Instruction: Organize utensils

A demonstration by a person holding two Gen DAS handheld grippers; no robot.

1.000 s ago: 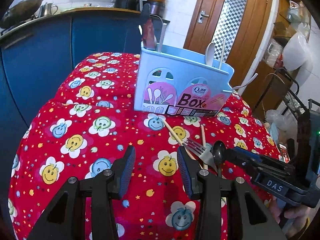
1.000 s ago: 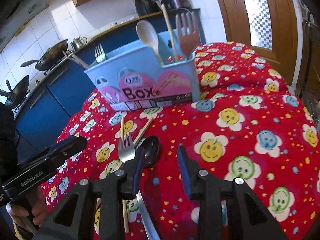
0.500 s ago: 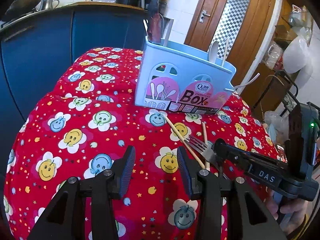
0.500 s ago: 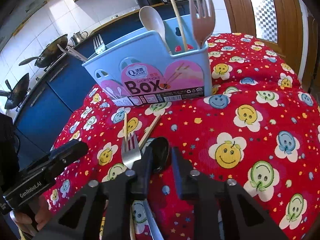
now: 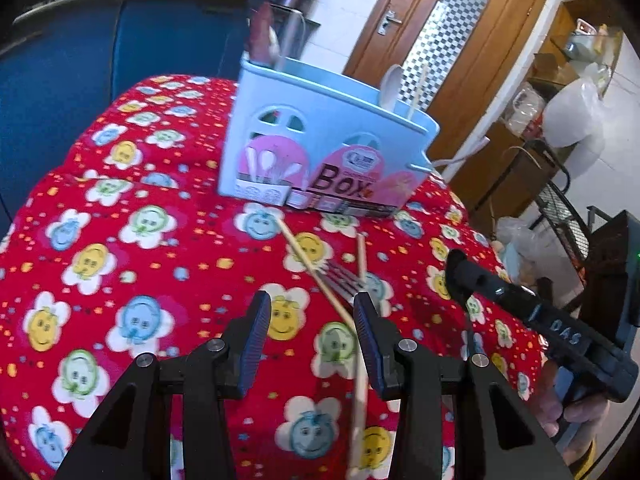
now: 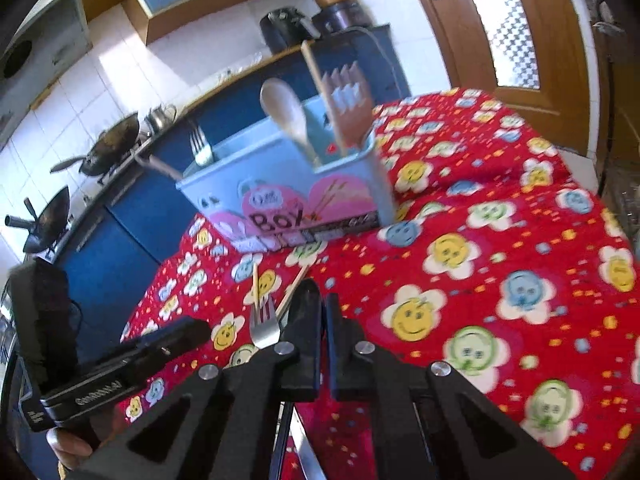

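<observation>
Table under a red smiley-flower cloth (image 5: pixel 120 240); blue kitchen cabinets (image 5: pixel 60 80) and a wooden door (image 5: pixel 440 40) behind. Light-blue utensil box (image 5: pixel 320 148) stood upright on the cloth, holding a wooden spoon (image 6: pixel 286 114), a wooden fork (image 6: pixel 352 112) and a metal fork (image 6: pixel 200 146). Before it lay a steel fork (image 5: pixel 340 278) and two chopsticks (image 5: pixel 308 260), crossing. Left gripper (image 5: pixel 312 320): raised over these, fingers wide apart, holding nothing. Right gripper (image 6: pixel 322 320): lifted, fingers nearly together on a dark spoon (image 6: pixel 306 300).
</observation>
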